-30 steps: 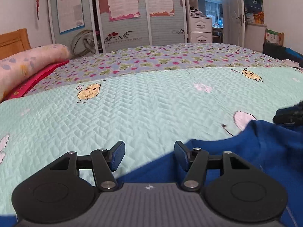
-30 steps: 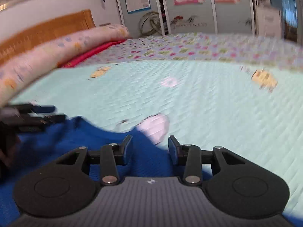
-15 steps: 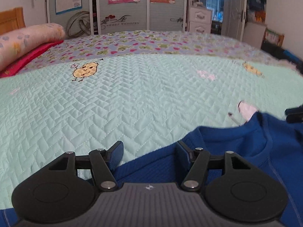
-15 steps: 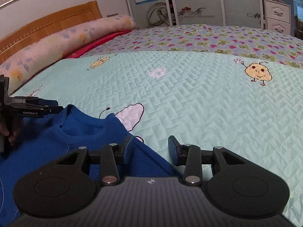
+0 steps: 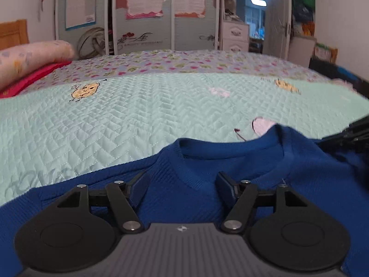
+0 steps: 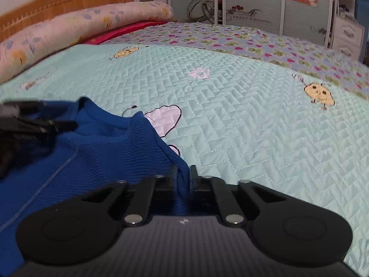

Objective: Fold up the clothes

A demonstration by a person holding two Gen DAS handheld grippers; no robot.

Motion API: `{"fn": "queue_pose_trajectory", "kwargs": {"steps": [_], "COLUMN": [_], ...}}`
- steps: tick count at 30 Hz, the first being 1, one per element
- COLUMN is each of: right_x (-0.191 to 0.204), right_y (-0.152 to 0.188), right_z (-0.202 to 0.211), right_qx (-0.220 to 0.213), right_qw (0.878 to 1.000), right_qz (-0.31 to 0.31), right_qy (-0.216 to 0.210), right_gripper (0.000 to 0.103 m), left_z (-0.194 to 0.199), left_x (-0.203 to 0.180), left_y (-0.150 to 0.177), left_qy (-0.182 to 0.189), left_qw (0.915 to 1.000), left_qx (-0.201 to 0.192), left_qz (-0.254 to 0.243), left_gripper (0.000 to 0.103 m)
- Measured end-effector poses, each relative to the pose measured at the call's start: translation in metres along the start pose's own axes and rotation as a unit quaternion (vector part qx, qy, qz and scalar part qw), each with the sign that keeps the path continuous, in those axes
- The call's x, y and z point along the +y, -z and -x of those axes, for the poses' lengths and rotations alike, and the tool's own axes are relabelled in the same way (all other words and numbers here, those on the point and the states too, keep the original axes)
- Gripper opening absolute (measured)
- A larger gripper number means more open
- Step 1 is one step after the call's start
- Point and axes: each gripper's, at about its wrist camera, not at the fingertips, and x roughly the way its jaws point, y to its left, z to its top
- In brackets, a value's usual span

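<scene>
Gripping: right gripper was clamped on a bunched fold of the blue sweater, at its shoulder edge right of the collar.
Left gripper: jaws apart, above ribbed knit just below the round collar.
Sweater: lay flat on the quilt.
Quilt: mint, herringbone-stitched, cartoon patches.
</scene>
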Motion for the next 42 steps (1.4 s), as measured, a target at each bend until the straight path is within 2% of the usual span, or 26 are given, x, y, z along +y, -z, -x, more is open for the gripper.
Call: {"fn": "queue_pose_trajectory", "kwargs": {"steps": [8,11,14,21,22,23,27,30,34,35,36,37,40,42], "right_x": [-0.016,-0.015,-0.002,-0.004,-0.005,-0.006,-0.008,-0.009,-0.012,-0.013,-0.014,-0.016,-0.020,-0.022], "right_y": [-0.004,-0.007,-0.009,0.003,0.005,0.007,0.014,0.017,0.020,0.021,0.022,0.023,0.026,0.027], "right_z": [-0.014,-0.007,0.012,-0.011,-0.014,-0.018,-0.033,-0.039,-0.039,-0.038,-0.038,-0.039,-0.039,-0.039], "right_qx": [-0.003,0.003,-0.030,-0.054,-0.057,-0.060,-0.071,-0.077,-0.081,-0.082,-0.083,-0.084,-0.088,-0.089], "right_qw": [0.998,0.998,0.997,0.988,0.985,0.982,0.968,0.962,0.959,0.957,0.955,0.954,0.949,0.947], "right_qz": [-0.054,-0.059,-0.050,-0.148,-0.163,-0.177,-0.236,-0.256,-0.266,-0.271,-0.275,-0.279,-0.291,-0.296], "right_qy": [0.037,0.036,0.050,0.004,-0.003,-0.010,-0.039,-0.050,-0.060,-0.064,-0.068,-0.072,-0.083,-0.089], "right_gripper": [0.004,0.010,0.015,0.015,0.010,0.000,0.000,0.000,0.000,0.000,0.000,0.000,0.000,0.000], "left_z": [-0.002,-0.003,-0.003,-0.002,-0.002,-0.002,0.002,0.021,0.031,0.027,0.023,0.018,0.009,0.008], "left_x": [-0.005,-0.004,-0.004,-0.003,-0.002,-0.001,0.009,0.013,0.029,0.035,0.042,0.048,0.059,0.064], "left_y": [0.002,0.003,0.003,0.002,0.001,0.000,-0.006,-0.013,-0.023,-0.026,-0.029,-0.032,-0.034,-0.032], "left_qy": [-0.012,-0.009,-0.008,-0.004,-0.003,0.001,0.022,0.031,-0.005,-0.005,-0.005,-0.005,-0.008,-0.012], "left_qw": [0.9999,0.9999,0.9999,1.0000,1.0000,1.0000,0.9995,0.9991,0.9981,0.9983,0.9987,0.9989,0.9993,0.9984], "left_qx": [-0.002,-0.001,-0.001,-0.001,0.000,0.002,0.013,-0.015,-0.039,-0.030,-0.016,-0.003,0.036,0.043], "left_qz": [-0.012,-0.008,-0.007,-0.003,-0.002,0.000,0.020,0.025,0.047,0.050,0.048,0.046,-0.010,-0.033], "left_gripper": [0.072,0.072,0.072,0.072,0.072,0.073,0.071,0.071,0.070,0.069,0.060,0.057,0.056,0.054]}}
